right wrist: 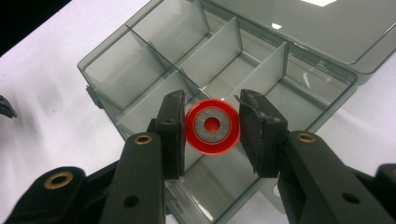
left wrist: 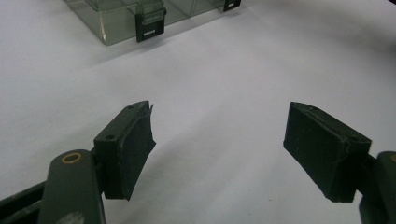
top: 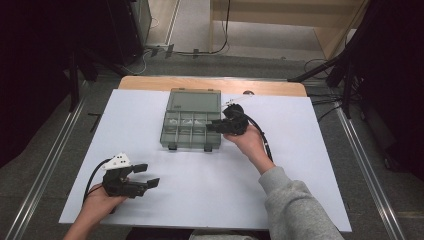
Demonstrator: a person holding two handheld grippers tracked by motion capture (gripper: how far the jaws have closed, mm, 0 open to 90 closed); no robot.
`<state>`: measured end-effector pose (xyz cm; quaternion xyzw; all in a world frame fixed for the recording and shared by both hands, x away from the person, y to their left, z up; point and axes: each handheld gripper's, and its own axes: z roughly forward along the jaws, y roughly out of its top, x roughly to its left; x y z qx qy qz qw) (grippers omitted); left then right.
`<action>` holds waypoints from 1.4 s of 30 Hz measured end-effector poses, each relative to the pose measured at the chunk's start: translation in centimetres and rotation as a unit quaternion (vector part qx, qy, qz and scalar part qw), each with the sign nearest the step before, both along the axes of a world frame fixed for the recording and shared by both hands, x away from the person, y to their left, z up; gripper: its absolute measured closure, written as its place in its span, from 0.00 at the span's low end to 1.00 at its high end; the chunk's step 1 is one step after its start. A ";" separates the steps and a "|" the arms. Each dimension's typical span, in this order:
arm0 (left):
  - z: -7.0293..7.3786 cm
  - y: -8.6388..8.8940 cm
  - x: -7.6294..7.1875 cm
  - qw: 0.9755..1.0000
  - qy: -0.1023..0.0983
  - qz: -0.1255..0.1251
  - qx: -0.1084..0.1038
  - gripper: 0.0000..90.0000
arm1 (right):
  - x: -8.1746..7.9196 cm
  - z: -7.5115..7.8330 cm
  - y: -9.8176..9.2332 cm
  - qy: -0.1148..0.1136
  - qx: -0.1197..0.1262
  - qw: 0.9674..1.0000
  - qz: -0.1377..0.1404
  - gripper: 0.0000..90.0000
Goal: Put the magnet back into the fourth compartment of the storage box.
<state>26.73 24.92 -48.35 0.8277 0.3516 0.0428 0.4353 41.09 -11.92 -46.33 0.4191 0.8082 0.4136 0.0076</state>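
Observation:
A clear grey compartment box [top: 166, 131] lies on the white table with its lid [top: 195, 101] folded back, and its several compartments look empty. My right gripper [top: 211, 127] hovers over the box's right side. In the right gripper view its jaws [right wrist: 211, 122] are shut on a red ring with a grey metal centre [right wrist: 212, 142], held above a compartment divider [right wrist: 233, 37]. My left gripper [top: 148, 174] rests near the front left of the table, open with nothing between its pads [left wrist: 133, 149]. The box's front latch [left wrist: 149, 25] lies ahead of it.
The white sheet [top: 300, 150] covers a wooden table whose far edge [top: 210, 83] shows beyond the box. A black cable [top: 265, 140] trails from the right gripper along the forearm. Dark stands and cables sit on the floor at the right [top: 345, 80].

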 end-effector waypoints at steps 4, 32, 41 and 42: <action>0.0 0.0 0.0 1.000 0.000 0.000 0.000 0.26 | 0.3 0.0 0.0 -0.002 -0.001 1.000 -0.002 0.71; -0.1 -0.1 0.0 1.000 -0.004 0.003 0.002 0.26 | 2.9 -1.4 -0.2 -0.009 -0.009 0.999 -0.032 0.71; 0.0 0.1 0.0 1.000 -0.005 0.013 0.001 0.26 | 3.4 -1.7 0.2 -0.017 -0.015 0.999 -0.037 0.71; 0.0 0.1 0.0 1.000 -0.005 0.013 0.001 0.26 | 3.4 -1.7 0.2 -0.017 -0.015 0.999 -0.037 0.71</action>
